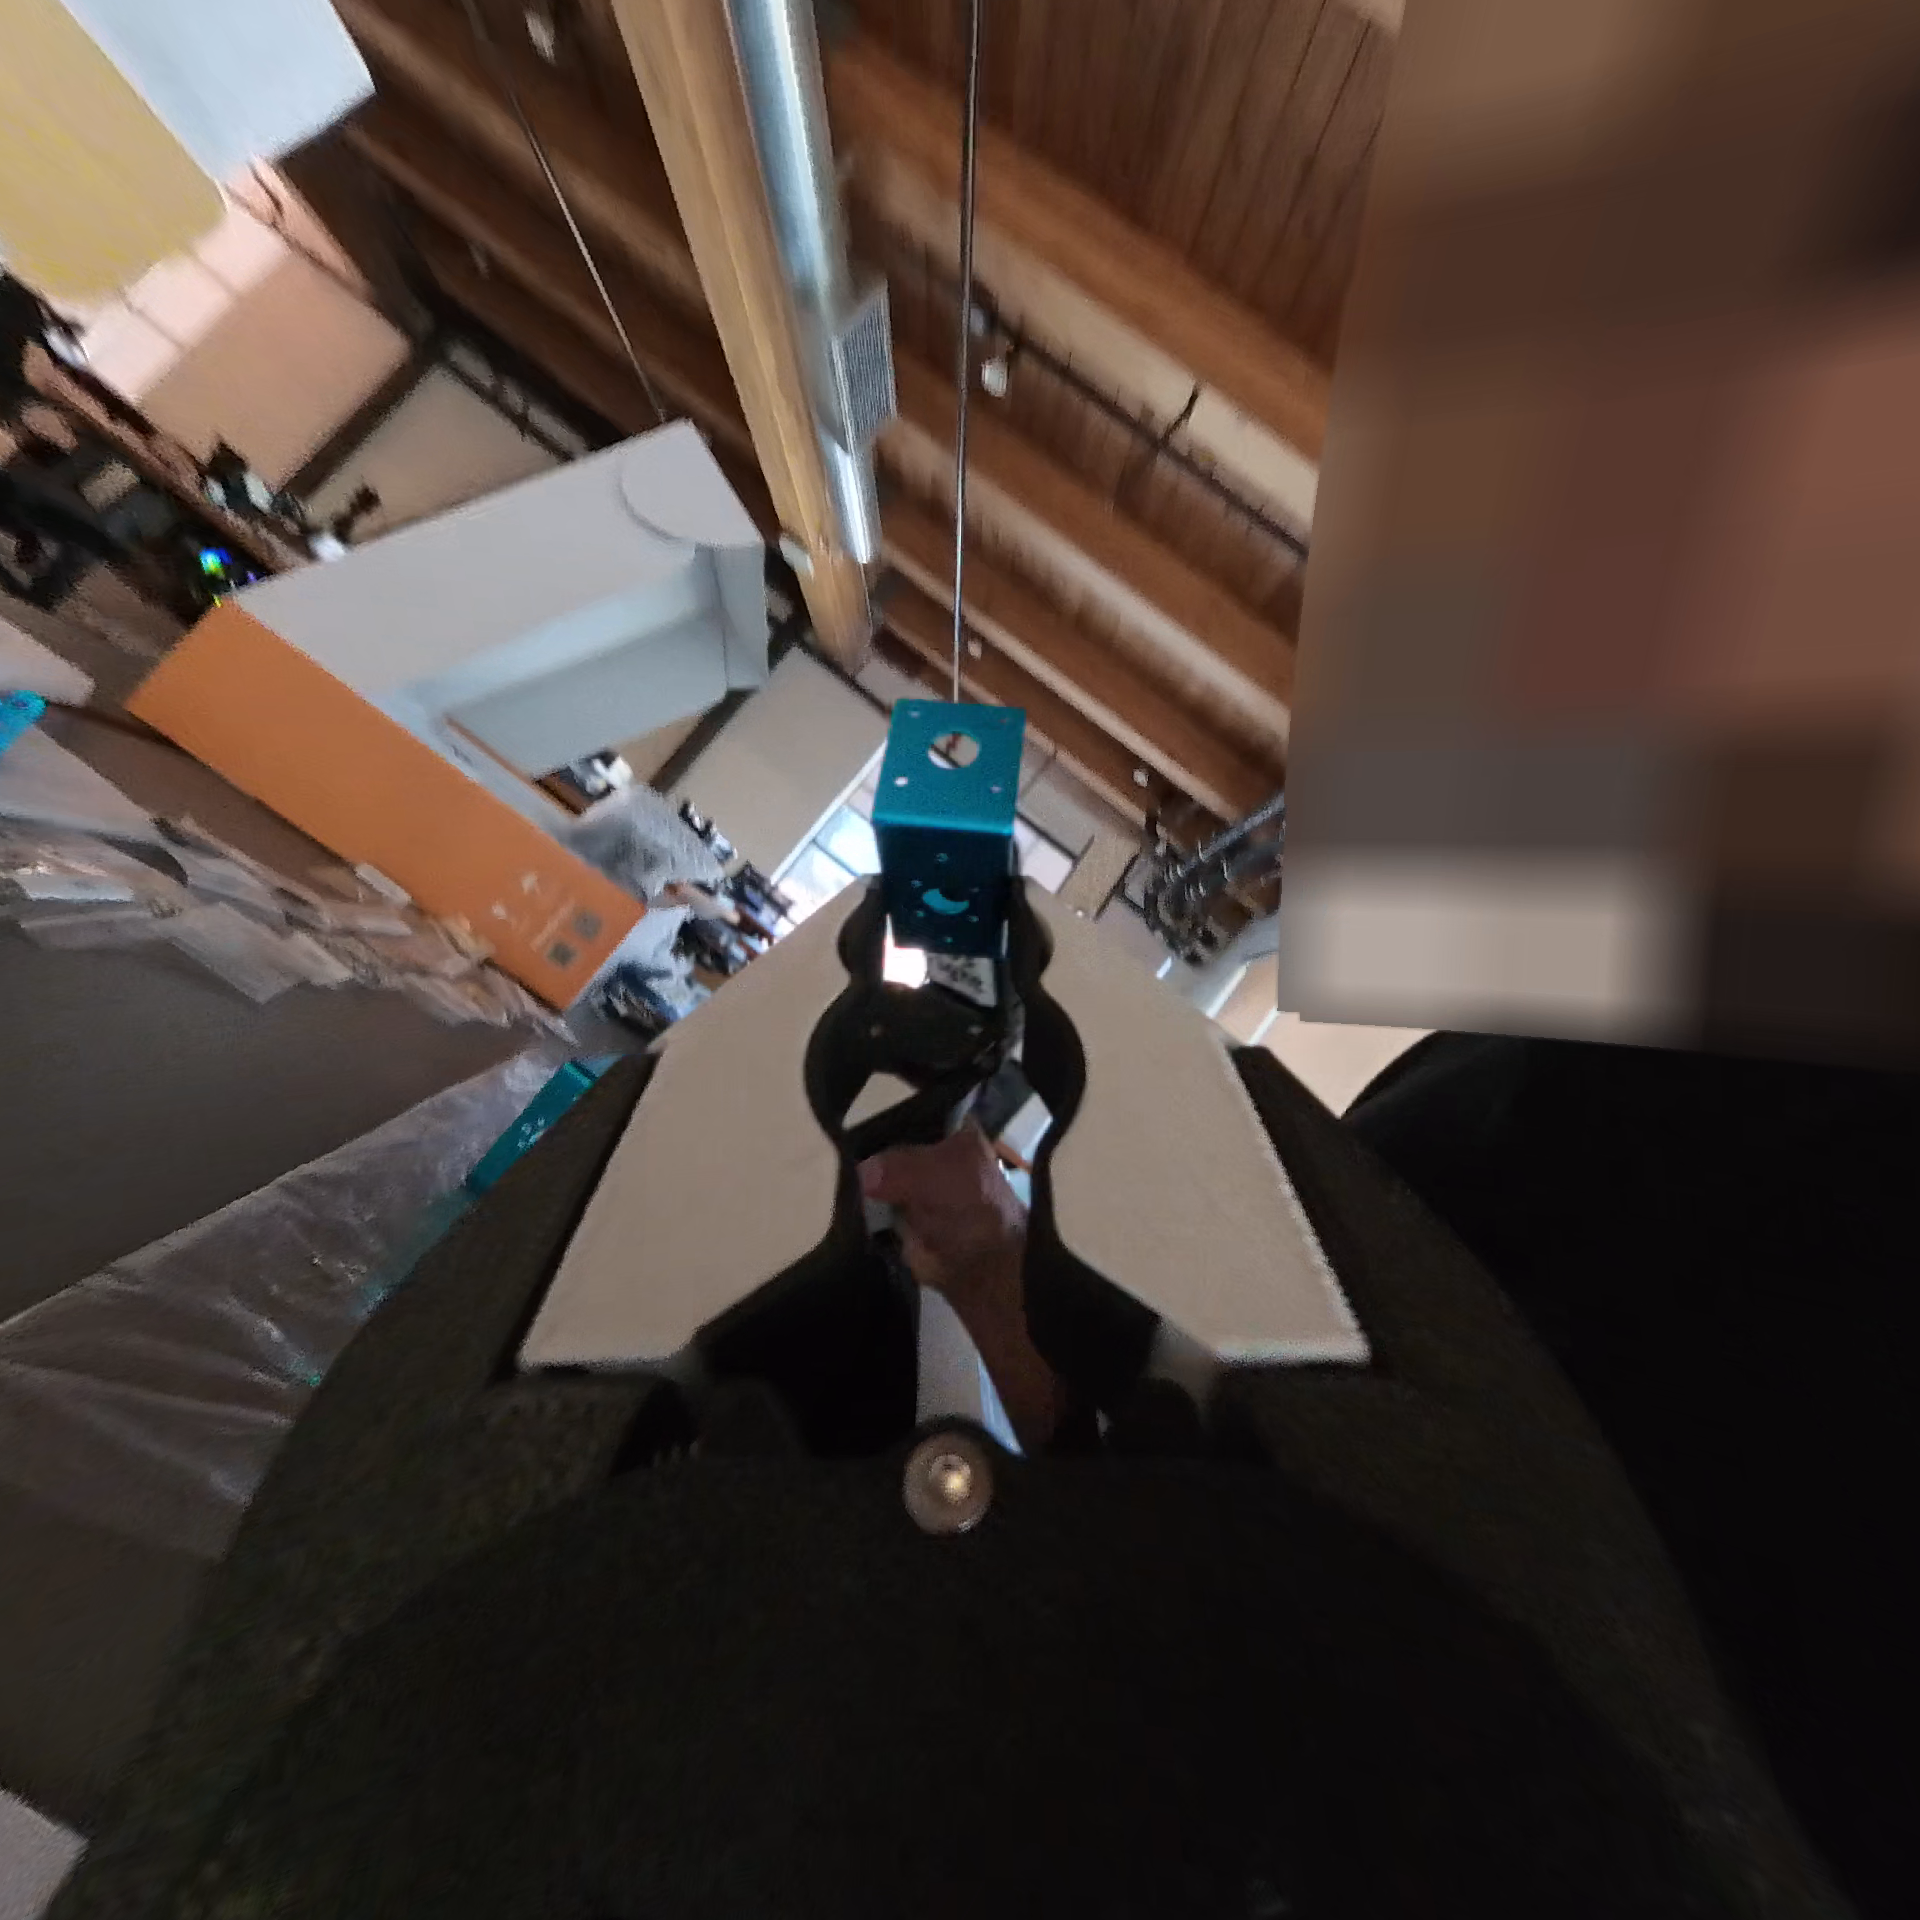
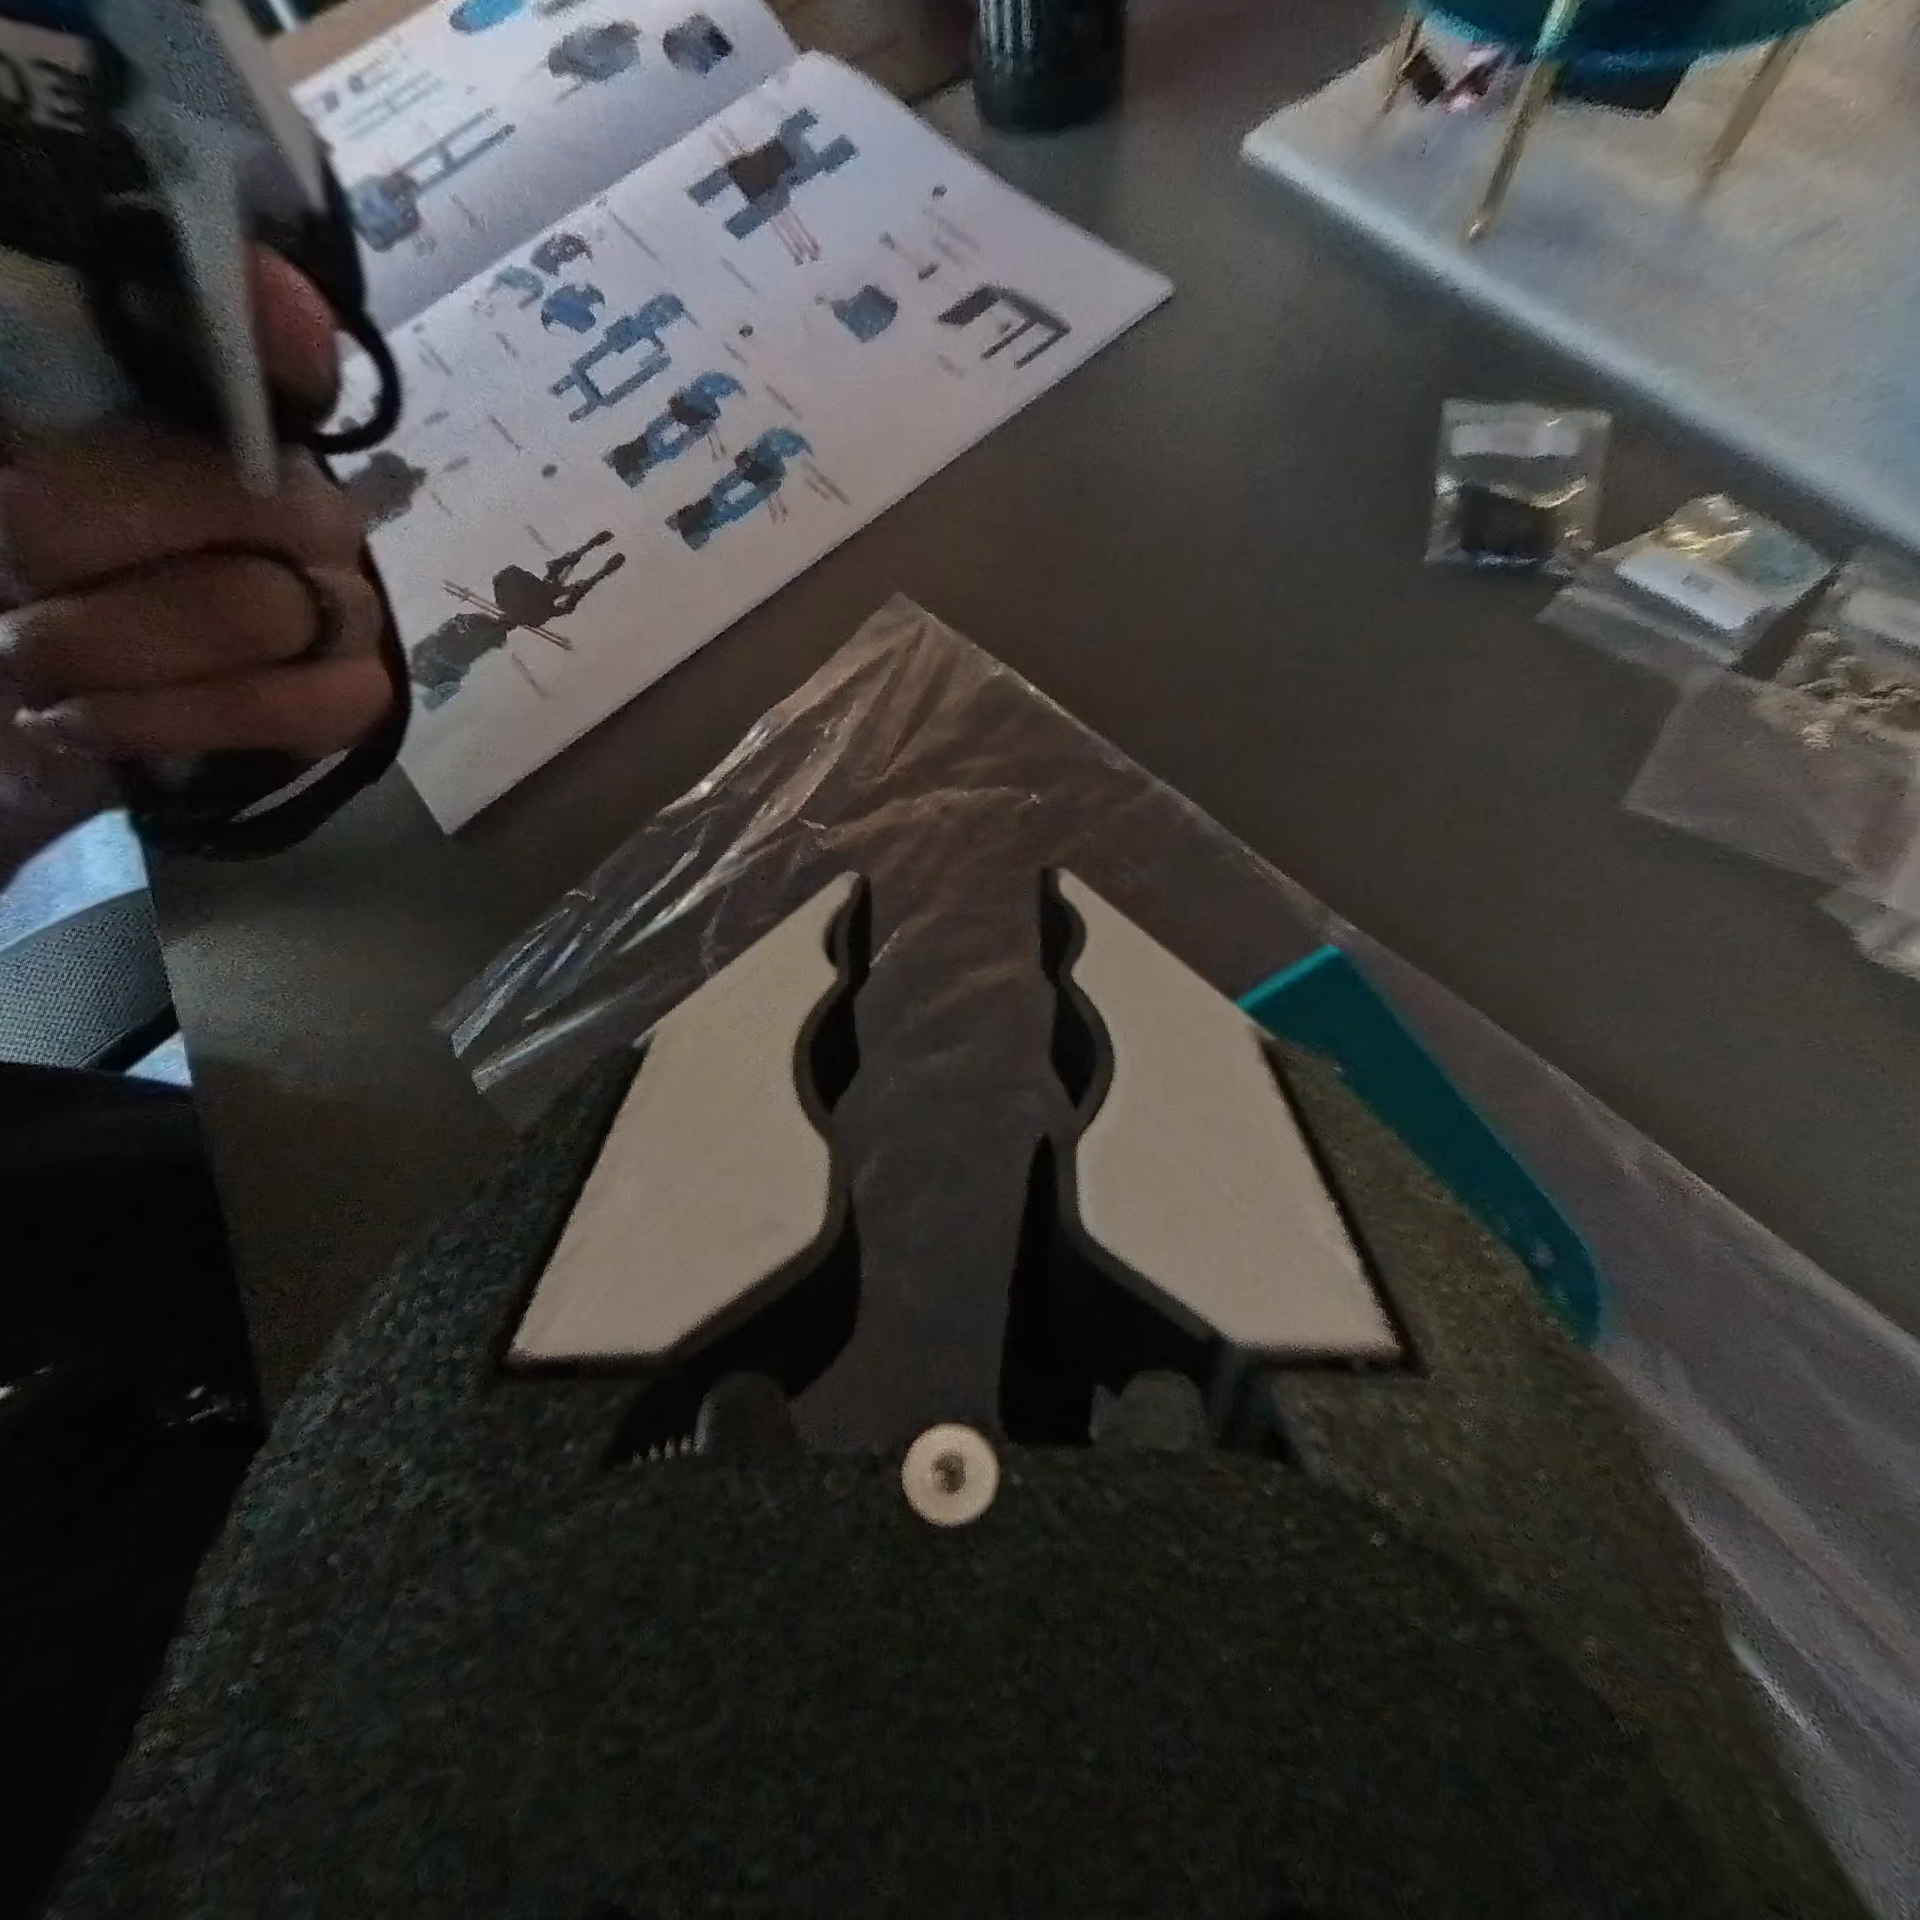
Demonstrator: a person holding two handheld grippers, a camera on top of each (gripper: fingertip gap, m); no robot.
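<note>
teal metal bracket (image 1: 945,821): it sits clamped between the fingertips of your left gripper (image 1: 943,914), raised and pointed up toward a wooden ceiling (image 1: 1143,260) with a silver duct (image 1: 800,208). the bracket stands upright out of the tips, its drilled end face uppermost. behind the tips, between the fingers, a hand (image 1: 966,1216) shows on a black grip. an orange box (image 1: 384,800) lies off to the left; the view is blurred.

your right gripper (image 2: 951,904) has its fingers parted, with nothing between them. it hovers over a clear plastic bag (image 2: 914,748) lying flat on the grey table (image 2: 1247,623); whether the tips touch the bag cannot be told. a teal flat part (image 2: 1423,1122) lies just beside the right finger, apparently inside the plastic. an open instruction booklet (image 2: 727,343) lies beyond the bag. small bags of parts (image 2: 1517,499) lie to the right, near a pale tray (image 2: 1662,291). your other hand (image 2: 177,582) shows at upper left, wrapped around a black handle.
</note>
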